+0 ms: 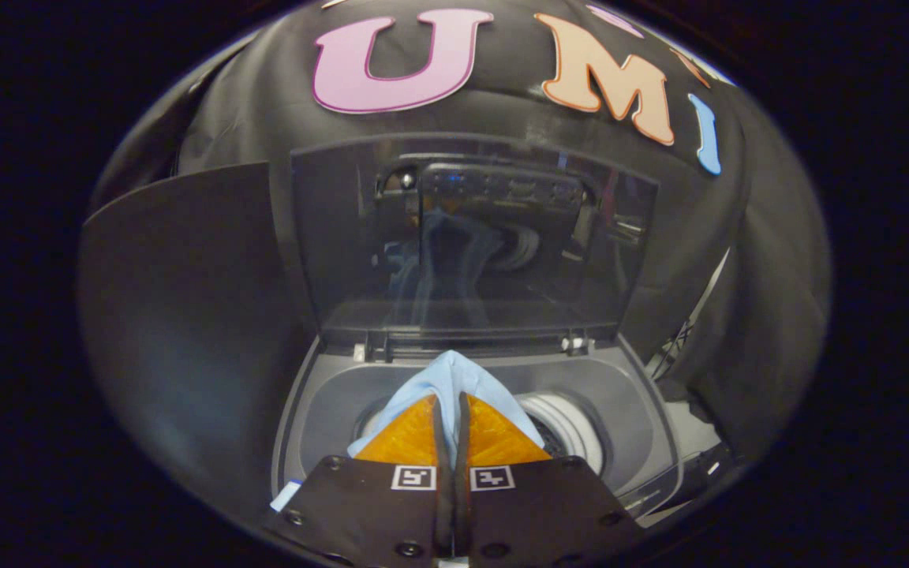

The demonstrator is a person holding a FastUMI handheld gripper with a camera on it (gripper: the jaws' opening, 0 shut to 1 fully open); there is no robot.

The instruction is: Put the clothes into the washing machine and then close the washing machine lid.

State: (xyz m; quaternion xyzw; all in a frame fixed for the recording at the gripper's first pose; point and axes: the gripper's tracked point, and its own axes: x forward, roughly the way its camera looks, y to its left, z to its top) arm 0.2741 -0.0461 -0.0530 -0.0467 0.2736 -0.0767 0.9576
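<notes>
Washing machine (308, 442) tub rim at left, lid (470, 237) upright behind it. Jaws (452, 418) pressed together on the light blue garment (454, 377), which drapes both sides, above the drum opening (569, 430) just ahead, right. Judgement: lower, then release.

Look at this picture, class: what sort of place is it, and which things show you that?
Probably a staged laundry corner in a recording booth. A grey top-loading washing machine stands with its clear lid raised before a black cloth wall, and the gripper holds a light blue cloth over the drum.
</notes>
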